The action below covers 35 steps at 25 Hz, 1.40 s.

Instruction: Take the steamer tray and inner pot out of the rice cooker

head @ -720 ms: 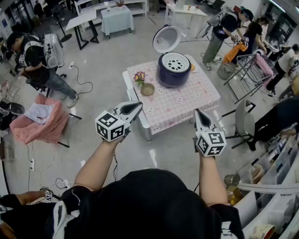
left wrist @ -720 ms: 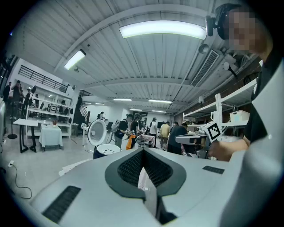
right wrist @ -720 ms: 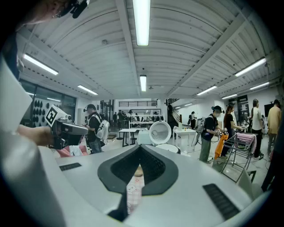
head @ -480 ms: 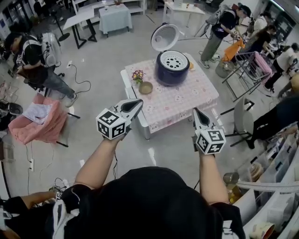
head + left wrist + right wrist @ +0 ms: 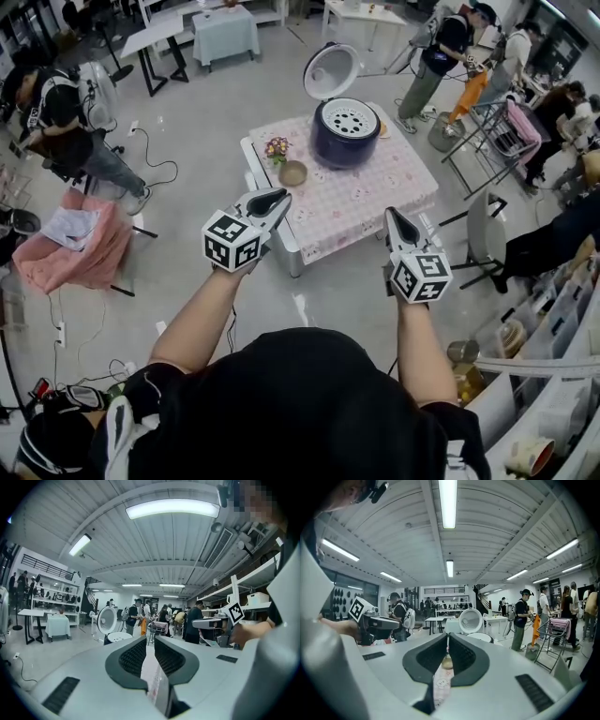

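Facing the open rice cooker [image 5: 347, 131]
We are aiming the clenched right tool [image 5: 392, 215] and barely parted left tool [image 5: 279, 197], both empty, toward twelve o'clock: the desk [image 5: 375, 202] is seemingly sitting beyond reach.

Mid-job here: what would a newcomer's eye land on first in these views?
The dark blue rice cooker on the pink checked table, with its lid flung open and the white perforated steamer tray seated in its mouth. Nearer the camera, the left gripper and right gripper hang short of the table, nothing between their jaws. People work all round the room.
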{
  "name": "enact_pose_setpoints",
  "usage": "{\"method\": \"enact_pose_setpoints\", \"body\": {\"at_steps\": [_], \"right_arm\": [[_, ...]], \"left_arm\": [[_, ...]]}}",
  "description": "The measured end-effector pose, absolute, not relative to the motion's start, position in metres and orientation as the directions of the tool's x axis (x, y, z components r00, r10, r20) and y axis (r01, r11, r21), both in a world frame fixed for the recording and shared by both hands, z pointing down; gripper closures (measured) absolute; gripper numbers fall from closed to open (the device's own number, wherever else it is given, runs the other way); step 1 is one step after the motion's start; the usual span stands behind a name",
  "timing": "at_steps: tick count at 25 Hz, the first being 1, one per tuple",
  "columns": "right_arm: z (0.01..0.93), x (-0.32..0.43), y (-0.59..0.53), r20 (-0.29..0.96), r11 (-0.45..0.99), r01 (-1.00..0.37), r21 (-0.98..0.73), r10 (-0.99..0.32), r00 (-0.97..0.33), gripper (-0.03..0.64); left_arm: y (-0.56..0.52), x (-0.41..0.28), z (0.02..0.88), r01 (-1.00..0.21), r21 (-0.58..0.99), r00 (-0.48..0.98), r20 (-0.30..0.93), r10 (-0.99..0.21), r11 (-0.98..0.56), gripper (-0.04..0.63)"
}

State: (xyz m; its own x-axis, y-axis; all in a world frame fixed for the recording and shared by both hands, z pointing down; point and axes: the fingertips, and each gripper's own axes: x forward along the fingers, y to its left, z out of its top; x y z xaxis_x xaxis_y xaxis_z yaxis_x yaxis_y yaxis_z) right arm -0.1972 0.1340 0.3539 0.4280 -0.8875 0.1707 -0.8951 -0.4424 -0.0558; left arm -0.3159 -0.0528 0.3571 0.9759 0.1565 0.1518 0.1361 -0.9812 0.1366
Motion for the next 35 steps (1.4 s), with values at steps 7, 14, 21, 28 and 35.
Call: {"method": "enact_pose_setpoints", "body": {"at_steps": [7, 14, 21, 28, 35], "right_arm": [[0.366, -0.199, 0.122, 0.223, -0.419, -0.908, -0.026, -0.887, 0.404, 0.395], [0.370, -0.190, 0.124, 0.231, -0.436, -0.900, -0.021, -0.878, 0.420, 0.371], [0.385, -0.172, 0.127, 0.243, -0.439, -0.897, -0.053, -0.877, 0.415, 0.371], [0.393, -0.131, 0.133, 0.248, -0.419, -0.904, -0.081, -0.887, 0.389, 0.371], [0.410, -0.075, 0.141, 0.261, -0.389, -0.915, -0.103, -0.899, 0.353, 0.371]], "left_arm": [[-0.074, -0.314, 0.367, 0.090, 0.134, 0.979, 0.169, 0.112, -0.987, 0.368], [-0.077, -0.306, 0.370, 0.085, 0.129, 0.976, 0.187, 0.109, -0.988, 0.341], [-0.073, -0.290, 0.380, 0.086, 0.126, 0.971, 0.210, 0.111, -0.988, 0.341], [-0.063, -0.256, 0.384, 0.061, 0.123, 0.969, 0.233, 0.088, -0.990, 0.341], [-0.051, -0.209, 0.394, 0.016, 0.122, 0.967, 0.252, 0.047, -0.992, 0.341]]}}
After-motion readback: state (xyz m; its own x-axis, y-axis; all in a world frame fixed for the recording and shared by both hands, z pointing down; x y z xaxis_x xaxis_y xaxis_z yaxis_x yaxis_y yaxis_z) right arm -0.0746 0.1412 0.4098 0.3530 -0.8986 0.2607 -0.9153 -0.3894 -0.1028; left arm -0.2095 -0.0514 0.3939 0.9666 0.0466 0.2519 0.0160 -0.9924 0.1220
